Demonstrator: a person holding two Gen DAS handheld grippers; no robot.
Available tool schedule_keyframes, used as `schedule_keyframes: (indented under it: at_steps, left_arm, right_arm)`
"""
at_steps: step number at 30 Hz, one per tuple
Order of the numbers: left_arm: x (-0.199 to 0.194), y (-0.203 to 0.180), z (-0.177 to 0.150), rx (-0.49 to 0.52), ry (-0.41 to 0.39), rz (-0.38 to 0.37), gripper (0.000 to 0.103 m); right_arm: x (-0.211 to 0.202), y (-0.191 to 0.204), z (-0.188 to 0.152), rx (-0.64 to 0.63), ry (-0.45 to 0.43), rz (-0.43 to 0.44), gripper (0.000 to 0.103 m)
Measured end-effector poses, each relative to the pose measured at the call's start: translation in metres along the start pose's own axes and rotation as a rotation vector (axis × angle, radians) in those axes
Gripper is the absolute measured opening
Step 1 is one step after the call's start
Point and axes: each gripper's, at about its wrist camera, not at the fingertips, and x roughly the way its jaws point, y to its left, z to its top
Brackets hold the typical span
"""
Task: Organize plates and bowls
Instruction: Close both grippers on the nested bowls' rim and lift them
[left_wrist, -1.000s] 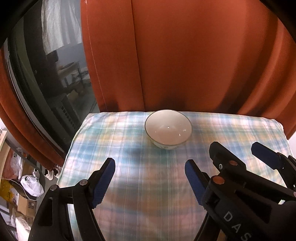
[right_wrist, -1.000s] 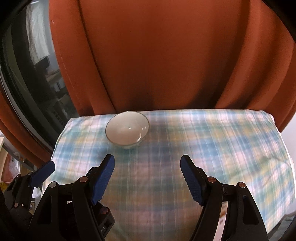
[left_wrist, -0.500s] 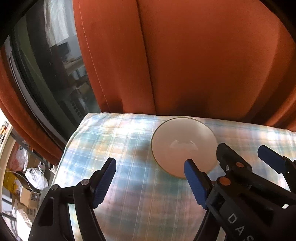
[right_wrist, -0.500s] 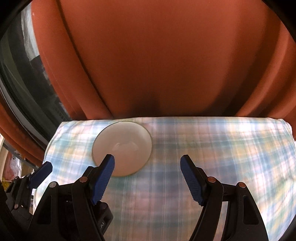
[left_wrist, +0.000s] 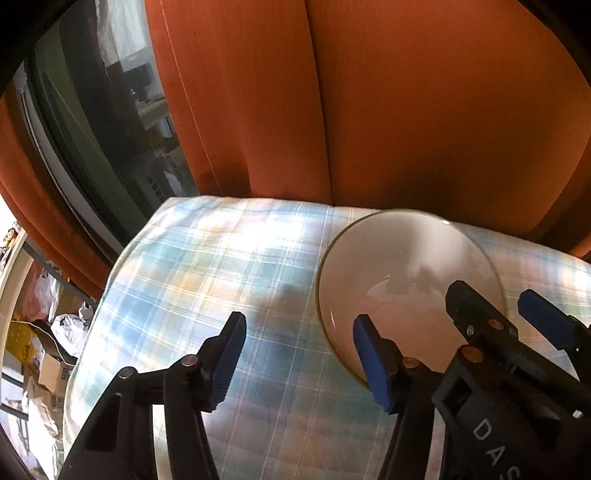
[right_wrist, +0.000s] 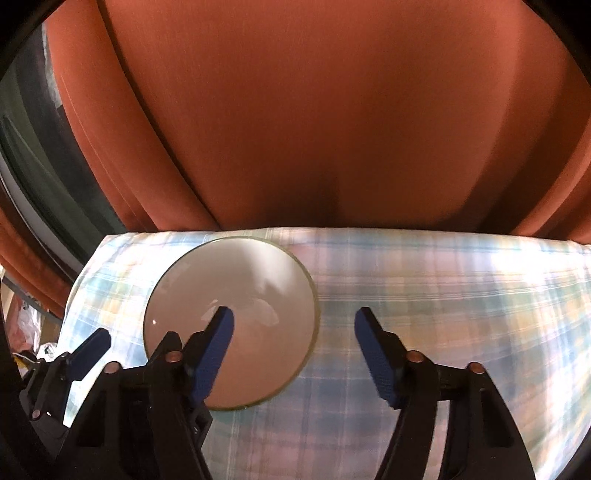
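A white bowl (left_wrist: 402, 273) with a thin dark rim sits on the plaid-covered table (left_wrist: 221, 266), near its far edge. It also shows in the right wrist view (right_wrist: 251, 284). My left gripper (left_wrist: 299, 354) is open and empty, above the cloth just left of the bowl; its right finger overlaps the bowl's near rim. My right gripper (right_wrist: 293, 347) is open and empty, with its left finger over the bowl's inside and its right finger over bare cloth. The right gripper also shows at the right of the left wrist view (left_wrist: 495, 314).
An orange curtain (right_wrist: 314, 129) hangs right behind the table. A dark window (left_wrist: 92, 122) is at the left. Bags and boxes (left_wrist: 40, 332) lie on the floor beyond the table's left edge. The plaid cloth (right_wrist: 461, 295) stretches to the right of the bowl.
Both grippers have moved forward and down toward the bowl, which now looks much larger and lies under their fingers. Both stay open.
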Motion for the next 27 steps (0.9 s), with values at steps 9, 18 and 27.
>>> schedule_keyframes:
  at_steps: [9, 18, 27]
  left_arm:
    - [0.021, -0.006, 0.004, 0.012, 0.012, -0.029, 0.038]
    - [0.024, -0.020, 0.007, 0.050, 0.028, -0.083, 0.017]
    - [0.021, -0.020, 0.006, 0.080, 0.037, -0.089, 0.018]
  right_arm:
    - [0.022, -0.005, 0.002, 0.007, 0.016, 0.000, 0.039]
    - [0.035, -0.012, 0.006, 0.016, 0.042, 0.013, 0.018]
    - [0.033, -0.011, 0.005, 0.009, 0.053, 0.016, 0.017]
